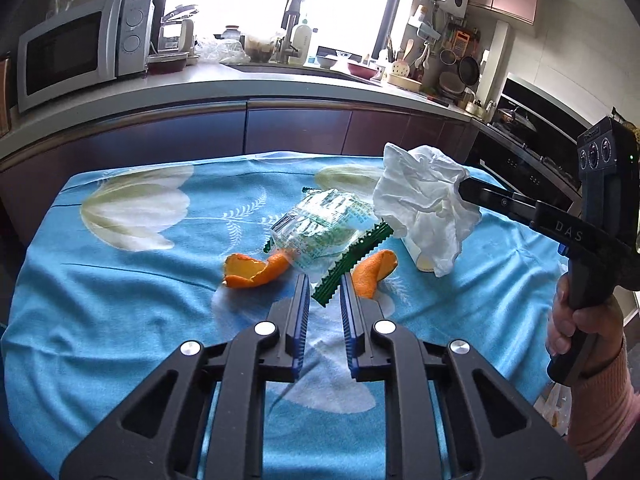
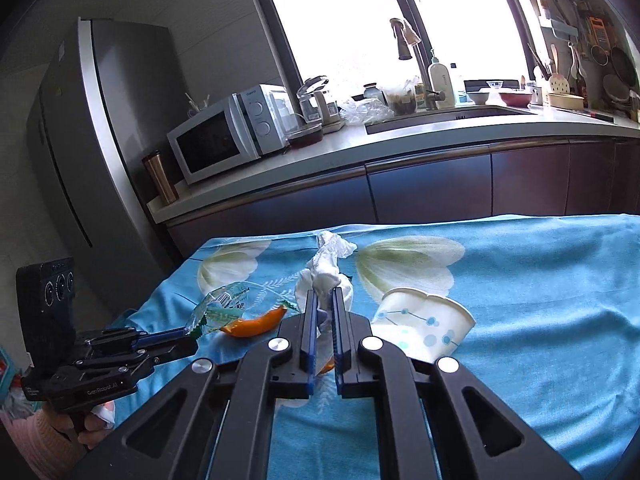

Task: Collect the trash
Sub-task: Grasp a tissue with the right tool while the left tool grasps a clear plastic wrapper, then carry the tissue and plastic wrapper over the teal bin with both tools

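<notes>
My right gripper is shut on a crumpled white tissue and holds it above the blue tablecloth; the tissue also shows in the left wrist view, held by the right gripper. My left gripper has its jaws a little apart around the green serrated edge of a clear plastic wrapper; in the right wrist view the left gripper touches the wrapper. Two orange peels lie beside the wrapper. A paper cup lies on its side.
A kitchen counter with a microwave, a sink and utensils runs behind the table. A fridge stands at the left. A stove is at the far right.
</notes>
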`<state>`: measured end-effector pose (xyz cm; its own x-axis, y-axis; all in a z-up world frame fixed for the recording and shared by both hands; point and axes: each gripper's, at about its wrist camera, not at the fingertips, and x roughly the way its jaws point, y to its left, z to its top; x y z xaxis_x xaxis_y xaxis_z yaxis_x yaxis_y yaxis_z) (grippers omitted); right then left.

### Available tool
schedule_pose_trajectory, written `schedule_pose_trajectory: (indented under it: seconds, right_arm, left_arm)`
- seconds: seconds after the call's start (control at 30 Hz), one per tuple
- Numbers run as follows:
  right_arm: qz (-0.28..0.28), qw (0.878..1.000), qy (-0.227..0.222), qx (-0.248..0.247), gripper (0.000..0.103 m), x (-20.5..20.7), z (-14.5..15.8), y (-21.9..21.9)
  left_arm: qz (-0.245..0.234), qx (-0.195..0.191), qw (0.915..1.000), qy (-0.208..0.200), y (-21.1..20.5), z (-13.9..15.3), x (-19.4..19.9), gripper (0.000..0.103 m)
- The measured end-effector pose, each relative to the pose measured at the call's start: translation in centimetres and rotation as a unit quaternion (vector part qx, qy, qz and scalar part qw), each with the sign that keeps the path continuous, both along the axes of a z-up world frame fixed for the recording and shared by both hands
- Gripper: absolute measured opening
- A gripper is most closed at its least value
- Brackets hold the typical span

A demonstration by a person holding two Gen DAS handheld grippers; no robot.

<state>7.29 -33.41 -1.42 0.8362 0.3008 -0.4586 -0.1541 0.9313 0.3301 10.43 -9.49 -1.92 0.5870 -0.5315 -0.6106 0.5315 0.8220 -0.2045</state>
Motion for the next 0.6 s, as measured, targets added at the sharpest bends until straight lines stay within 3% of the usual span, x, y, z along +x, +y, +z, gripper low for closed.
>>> schedule_pose_trajectory:
  seconds: [0.6]
  right_arm:
    - [0.107, 0.993, -0.015, 0.048, 0.006, -1.3, 0.7, 8.0]
  left_arm:
    - [0.088, 0.015, 0.9957, -0.022, 10.4, 0.8, -4.8, 0.016]
